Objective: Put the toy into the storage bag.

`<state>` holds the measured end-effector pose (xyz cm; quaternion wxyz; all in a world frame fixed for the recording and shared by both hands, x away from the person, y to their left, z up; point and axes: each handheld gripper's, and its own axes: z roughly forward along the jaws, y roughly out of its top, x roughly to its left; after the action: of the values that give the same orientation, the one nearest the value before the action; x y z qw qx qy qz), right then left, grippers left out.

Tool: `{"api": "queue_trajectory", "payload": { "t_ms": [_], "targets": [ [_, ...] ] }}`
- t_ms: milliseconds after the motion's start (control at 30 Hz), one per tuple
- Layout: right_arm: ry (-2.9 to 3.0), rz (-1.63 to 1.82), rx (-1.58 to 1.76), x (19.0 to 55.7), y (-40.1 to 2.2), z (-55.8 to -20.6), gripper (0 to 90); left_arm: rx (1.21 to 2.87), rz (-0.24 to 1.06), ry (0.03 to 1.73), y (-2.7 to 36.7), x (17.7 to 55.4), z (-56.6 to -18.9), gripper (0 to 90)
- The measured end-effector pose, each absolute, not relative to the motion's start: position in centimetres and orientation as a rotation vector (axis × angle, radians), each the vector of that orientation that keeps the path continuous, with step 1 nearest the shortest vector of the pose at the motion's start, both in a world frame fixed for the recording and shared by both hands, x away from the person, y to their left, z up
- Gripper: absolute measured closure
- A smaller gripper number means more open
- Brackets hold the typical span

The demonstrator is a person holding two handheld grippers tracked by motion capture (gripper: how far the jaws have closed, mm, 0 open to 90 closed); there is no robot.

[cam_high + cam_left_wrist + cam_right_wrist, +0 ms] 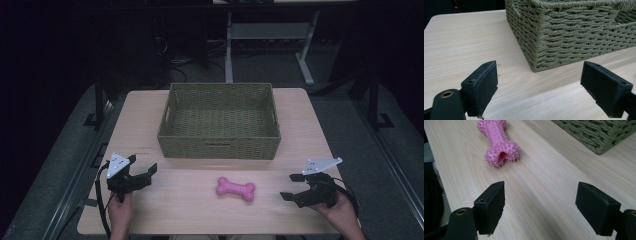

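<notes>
A pink spiky bone-shaped toy point(236, 189) lies on the light wooden table point(185, 200), in front of a green woven basket point(219, 145). My left gripper point(144, 167) rests at the table's near left, jaws open and empty, pointing toward the basket's near left corner point(535, 66). At the near right, my right gripper point(293, 186) stands open with nothing between its jaws, pointing left toward the toy. In the right gripper view the toy point(499, 143) lies ahead and to the left, apart from the jaws, with the basket's corner point(599, 135) at the upper right.
The basket looks empty inside and sits at the table's middle back. Bare tabletop lies on both sides of the toy. Beyond the table, a dark floor with cables and a white desk frame point(230, 50).
</notes>
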<state>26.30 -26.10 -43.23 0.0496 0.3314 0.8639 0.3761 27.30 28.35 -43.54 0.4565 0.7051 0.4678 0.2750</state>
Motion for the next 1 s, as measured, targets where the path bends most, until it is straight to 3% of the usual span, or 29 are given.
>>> {"api": "queue_trajectory", "payload": {
  "t_ms": [1000],
  "targets": [
    [2.878, 0.971, 0.838, 29.3, -20.2, -41.3, 22.1, 1.744, 0.665, 1.151, 28.5, 27.7, -43.7, 13.7]
  ]
}}
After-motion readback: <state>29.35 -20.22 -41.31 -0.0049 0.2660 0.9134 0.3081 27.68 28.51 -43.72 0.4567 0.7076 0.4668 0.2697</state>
